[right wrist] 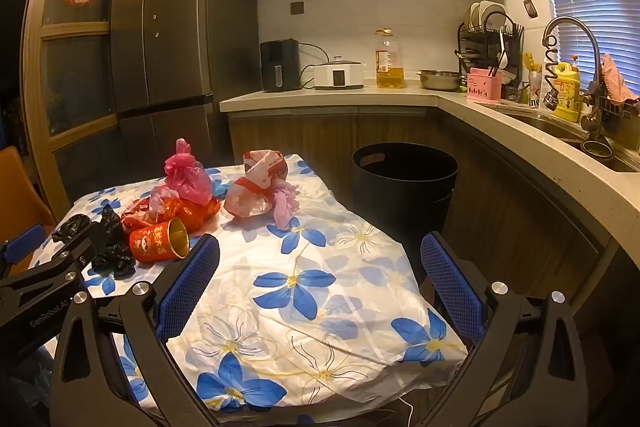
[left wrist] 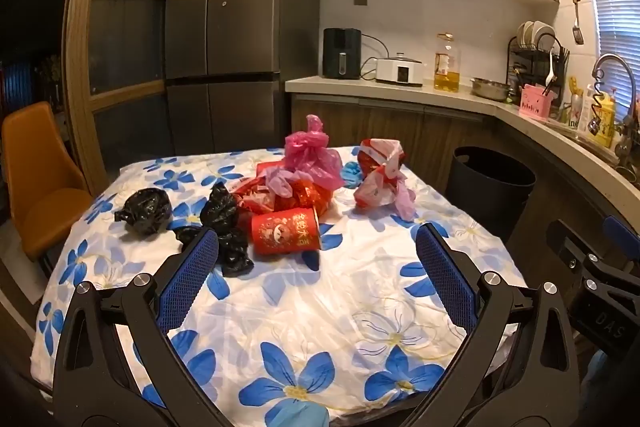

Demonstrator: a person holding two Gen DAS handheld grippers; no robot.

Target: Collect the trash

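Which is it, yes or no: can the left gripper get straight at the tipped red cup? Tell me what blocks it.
Probably yes. The left gripper is open and empty, and the red cup lies on its side just ahead on the tablecloth. Only the crumpled black bag crowds the cup's left side; the near approach looks clear.

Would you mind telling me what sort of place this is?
A home kitchen, most likely: a tall fridge, a sink with a dish rack beside it, and a cloth-covered table.

Glossy, wrinkled cloth [left wrist: 360, 299] covers the bench; crinkled plastic bags [left wrist: 310, 157] shine; the bin [right wrist: 404, 183] is matt black plastic.
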